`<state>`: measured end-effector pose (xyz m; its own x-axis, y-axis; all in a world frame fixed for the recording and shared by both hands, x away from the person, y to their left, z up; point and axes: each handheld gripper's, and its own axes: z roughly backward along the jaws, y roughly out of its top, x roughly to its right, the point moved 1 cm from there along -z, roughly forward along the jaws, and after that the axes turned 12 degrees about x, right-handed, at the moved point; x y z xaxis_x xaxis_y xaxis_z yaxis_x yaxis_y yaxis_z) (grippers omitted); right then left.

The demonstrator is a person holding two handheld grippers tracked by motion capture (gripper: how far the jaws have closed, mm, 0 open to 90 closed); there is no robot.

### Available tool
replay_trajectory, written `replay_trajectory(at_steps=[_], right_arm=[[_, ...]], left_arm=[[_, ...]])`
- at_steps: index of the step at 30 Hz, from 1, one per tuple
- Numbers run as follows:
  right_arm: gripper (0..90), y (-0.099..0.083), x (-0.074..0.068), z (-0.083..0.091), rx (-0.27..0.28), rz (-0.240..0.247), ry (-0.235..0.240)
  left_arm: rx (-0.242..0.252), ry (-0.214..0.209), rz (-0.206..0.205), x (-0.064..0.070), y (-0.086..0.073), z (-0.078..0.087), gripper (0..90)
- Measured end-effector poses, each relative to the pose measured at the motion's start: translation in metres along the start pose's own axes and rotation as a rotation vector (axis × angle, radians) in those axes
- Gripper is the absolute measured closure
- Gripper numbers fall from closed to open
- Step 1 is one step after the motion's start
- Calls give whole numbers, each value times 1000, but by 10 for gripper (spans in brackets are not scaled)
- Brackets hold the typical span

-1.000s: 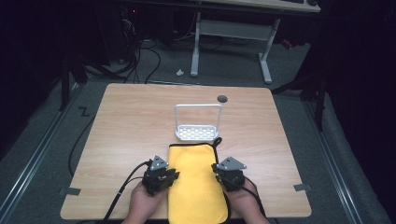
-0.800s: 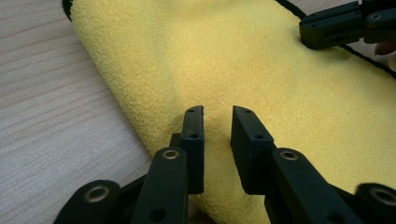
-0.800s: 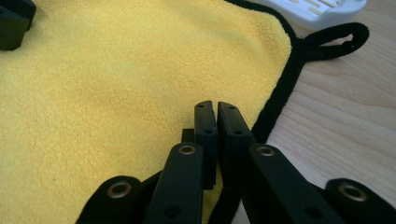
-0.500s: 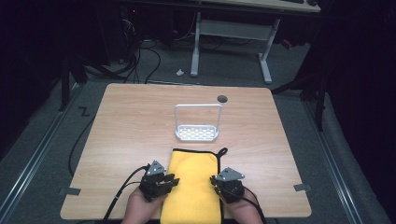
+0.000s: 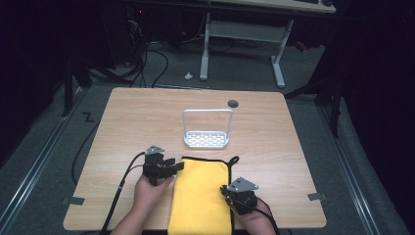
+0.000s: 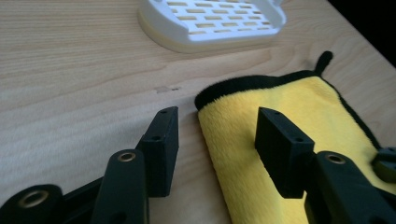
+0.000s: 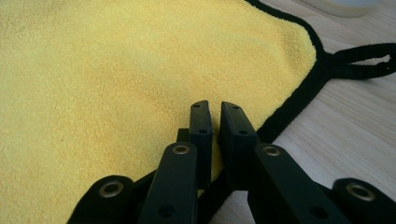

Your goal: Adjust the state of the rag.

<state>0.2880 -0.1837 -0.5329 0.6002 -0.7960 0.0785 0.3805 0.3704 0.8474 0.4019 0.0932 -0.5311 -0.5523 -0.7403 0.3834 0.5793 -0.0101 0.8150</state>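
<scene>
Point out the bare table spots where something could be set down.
Bare wood runs along the table left of the white rack, right of it toward the far right edge, and behind it around the grommet hole. The near middle is crowded: yellow towel, left gripper, right gripper.

The left gripper [image 5: 169, 168] moved forward to the yellow towel's [image 5: 203, 196] far left corner and spread its jaws.
</scene>
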Motion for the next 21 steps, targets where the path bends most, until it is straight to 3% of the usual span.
replay_trajectory(at_steps=[4,7,9,11,12,15,20,21], right_arm=[[838,0,0,0,1,12,-1],[836,0,1,0,-7,19,-6],[833,0,5,2,-13,19,-23],[831,-1,7,3,-16,17,-31],[826,-2,13,4,-13,-7,-36],[803,-2,16,6,-9,-42,-27],[694,14,32,4,46,-106,-83],[617,23,38,-4,53,-119,-110]], left_arm=[[-40,25,-10,1,-1,-10,562],[-32,28,-36,6,-4,-13,619],[-27,32,-85,13,-9,-13,691],[-25,28,-87,14,-10,-13,735],[-12,16,-104,15,-13,-12,765],[-6,14,-104,15,-14,-12,792],[-3,19,-114,16,-16,-12,815],[-4,16,-112,16,-16,-11,814]])
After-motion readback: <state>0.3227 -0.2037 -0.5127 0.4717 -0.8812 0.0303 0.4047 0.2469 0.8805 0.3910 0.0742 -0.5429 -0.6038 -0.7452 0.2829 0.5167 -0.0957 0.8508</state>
